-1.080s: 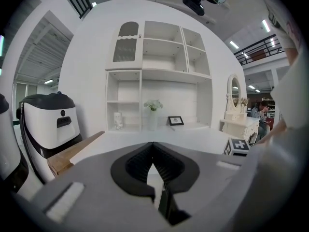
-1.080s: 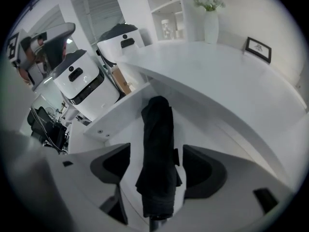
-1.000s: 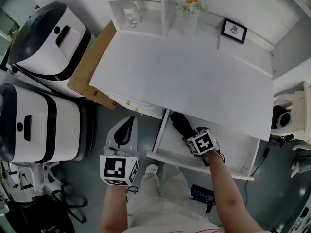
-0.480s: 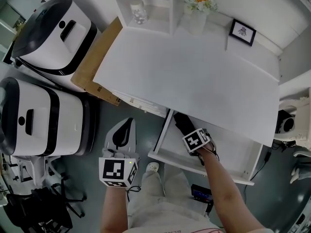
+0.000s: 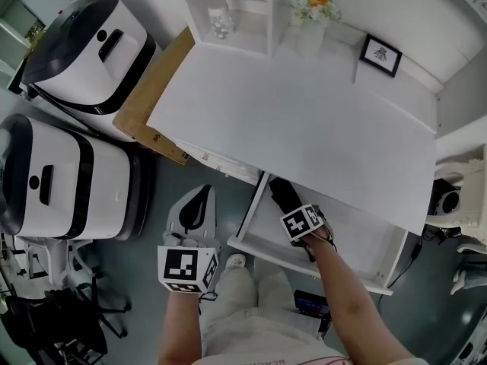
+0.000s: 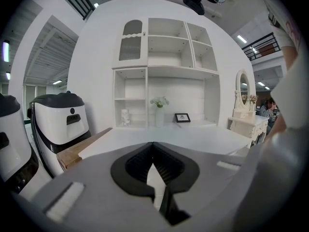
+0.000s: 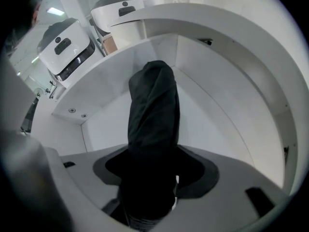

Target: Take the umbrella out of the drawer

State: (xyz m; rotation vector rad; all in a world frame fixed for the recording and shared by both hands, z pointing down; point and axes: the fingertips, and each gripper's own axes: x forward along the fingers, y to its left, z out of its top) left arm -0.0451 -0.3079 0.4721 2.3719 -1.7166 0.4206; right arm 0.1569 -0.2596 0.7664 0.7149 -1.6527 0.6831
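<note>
A black folded umbrella (image 5: 278, 192) lies in the open white drawer (image 5: 304, 259) under the desk. My right gripper (image 5: 298, 217) points steeply down into the drawer over the umbrella's near end. In the right gripper view the umbrella (image 7: 153, 105) runs away from me along the drawer floor (image 7: 217, 120) and fills the space between the jaws of the right gripper (image 7: 152, 178). Those jaws are closing around it, and I see no pad pressing on it. My left gripper (image 5: 196, 204) hangs left of the drawer, level and shut on nothing; the left gripper (image 6: 155, 168) faces the desk.
The white desk top (image 5: 304, 120) overhangs the drawer's back. A shelf unit with a flower vase (image 5: 310, 10) and a picture frame (image 5: 380, 54) stands behind. Two white-and-black machines (image 5: 68, 181) and a cardboard board (image 5: 156, 101) are on the left. The person's legs are below the drawer.
The right gripper has sunk a little lower into the drawer onto the umbrella's near end. The left gripper has stayed where it was.
</note>
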